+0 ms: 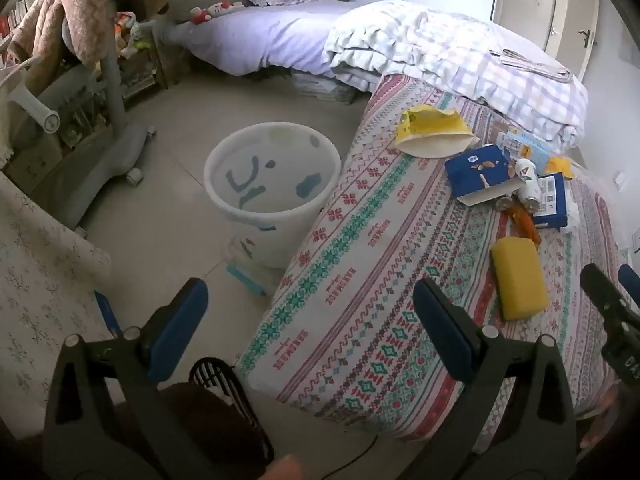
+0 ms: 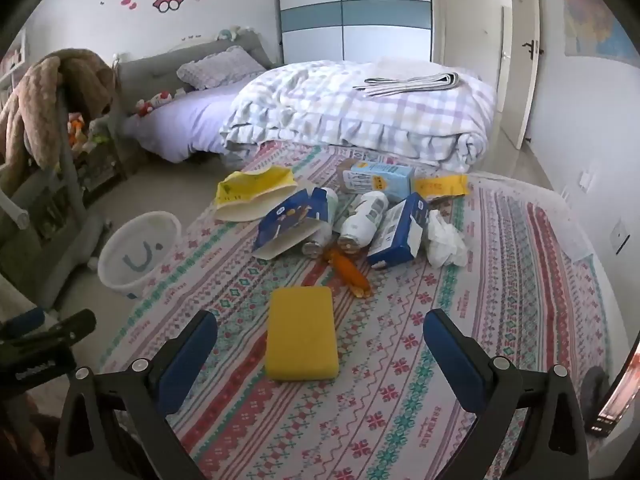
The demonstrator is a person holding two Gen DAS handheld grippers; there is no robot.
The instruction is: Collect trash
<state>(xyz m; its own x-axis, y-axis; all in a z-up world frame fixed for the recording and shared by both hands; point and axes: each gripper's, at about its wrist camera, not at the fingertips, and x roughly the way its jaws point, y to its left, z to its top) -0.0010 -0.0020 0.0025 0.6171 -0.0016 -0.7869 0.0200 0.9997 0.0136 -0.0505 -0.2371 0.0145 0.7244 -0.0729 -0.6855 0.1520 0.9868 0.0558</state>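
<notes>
Trash lies heaped on the patterned bedspread, and the yellow sponge serves as the landmark for everything else.

Left wrist view: the left gripper hangs with its 2 blue-padded fingers spread wide and nothing between them, straddling the bedspread's edge on the near-left side of the sponge. Left of the sponge, down on the floor and close against the bed's side, stands the white bin, mouth up and apparently empty. That spot reads as deliberate: items can drop straight off the edge into it. Beyond the sponge sit a blue carton and a yellow pouch, farther left. The right gripper shows at the frame's right edge, just right of the sponge.

Right wrist view: the right gripper also stands fully apart and empty, tilted down, with the sponge lying flat between the lines of its 2 fingers, untouched. That framing suggests the sponge is the likely 1st pick. Just beyond the sponge lies an orange wrapper; past that, the blue carton, a white bottle, a 2nd blue box and crumpled tissue to the right. The bin sits well left of the sponge.
</notes>
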